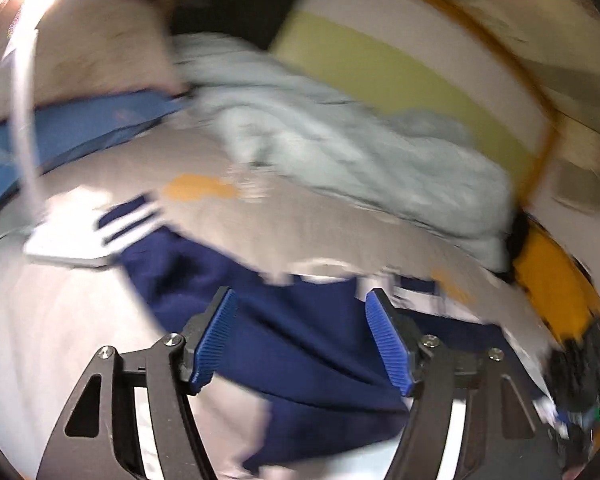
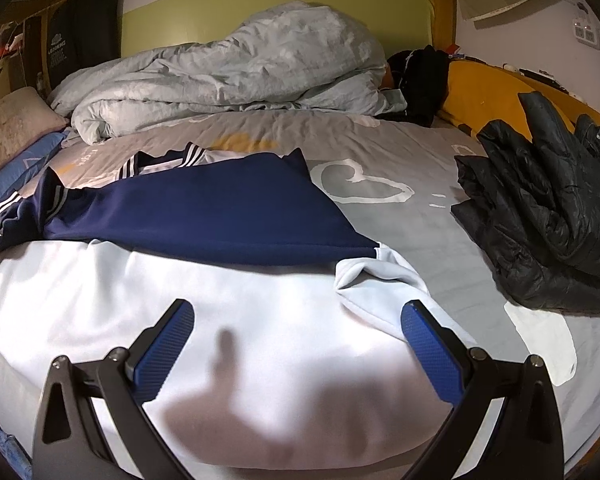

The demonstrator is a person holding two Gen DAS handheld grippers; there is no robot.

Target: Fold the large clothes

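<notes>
left gripper (image 1: 302, 300): jaws apart, nothing between the pads; view is motion-blurred.
garment vs left jaws: navy part of the jacket (image 1: 300, 344) lies on the bed below and beyond the open jaws, no pad touching it; striped cuff (image 1: 130, 222) off to the upper left.
jacket (image 2: 204, 216): spread flat on the bed sheet (image 2: 400, 216), navy half on the far side, white half (image 2: 220, 320) on the near side, white-striped sleeves bunched at the far left.
right gripper (image 2: 298, 306): jaws wide apart, empty, hanging over the white half; left pad over flat white fabric, right pad just beside the wrinkled white corner (image 2: 374, 276) at the jacket's right edge. Cannot tell whether the pads touch the cloth.
duvet (image 2: 228, 68): grey, heaped along the far side of the bed, well apart from the jacket.
black puffer coat (image 2: 548, 208): crumpled at the right of the bed, apart from the jacket.
</notes>
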